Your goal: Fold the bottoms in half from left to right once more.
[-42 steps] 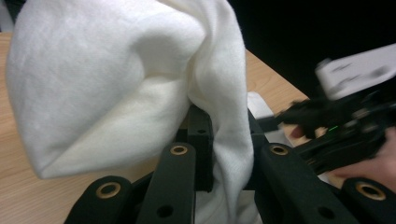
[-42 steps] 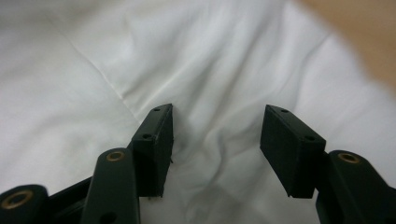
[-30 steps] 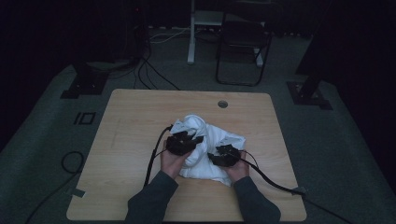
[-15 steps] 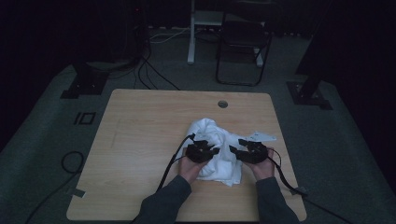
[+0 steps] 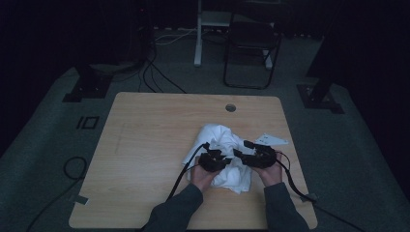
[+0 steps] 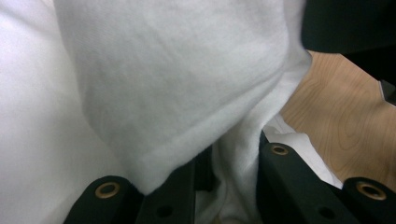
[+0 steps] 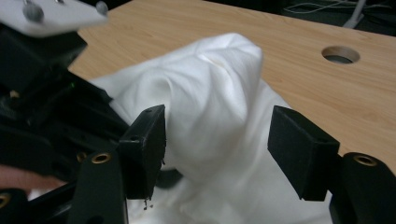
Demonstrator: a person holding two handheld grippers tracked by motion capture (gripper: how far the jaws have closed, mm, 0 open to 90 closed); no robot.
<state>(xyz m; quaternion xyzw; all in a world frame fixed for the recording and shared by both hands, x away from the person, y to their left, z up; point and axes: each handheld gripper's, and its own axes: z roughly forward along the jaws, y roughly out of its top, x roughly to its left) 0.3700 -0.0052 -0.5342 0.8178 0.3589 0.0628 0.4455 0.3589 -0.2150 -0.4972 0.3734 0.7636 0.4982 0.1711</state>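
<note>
A crumpled white cloth (image 5: pixel 220 140) lies right of centre on the wooden table (image 5: pixel 145 145). My left gripper (image 5: pixel 223 159) rests at the cloth's near side and is shut on a fold of the cloth (image 6: pixel 187 93), which runs down between its jaws (image 6: pixel 229 179). My right gripper (image 5: pixel 244 151) is just to its right, pointing at the cloth. In the right gripper view my right gripper (image 7: pixel 222 149) stands open with a raised hump of the cloth (image 7: pixel 219 93) between its pads, apart from both. The left gripper (image 7: pixel 42 93) sits close by on the left.
A round cable hole (image 5: pixel 230 107) sits near the table's far edge. Cables trail from both grippers over the front edge. Behind the table a chair (image 5: pixel 251 53) and stand bases are on the dark floor. Bare wood (image 5: pixel 145 125) lies to the left.
Both hands and grippers have moved to the right across the table, and the cloth has shifted right with them. Most of the move came in the first half second.
</note>
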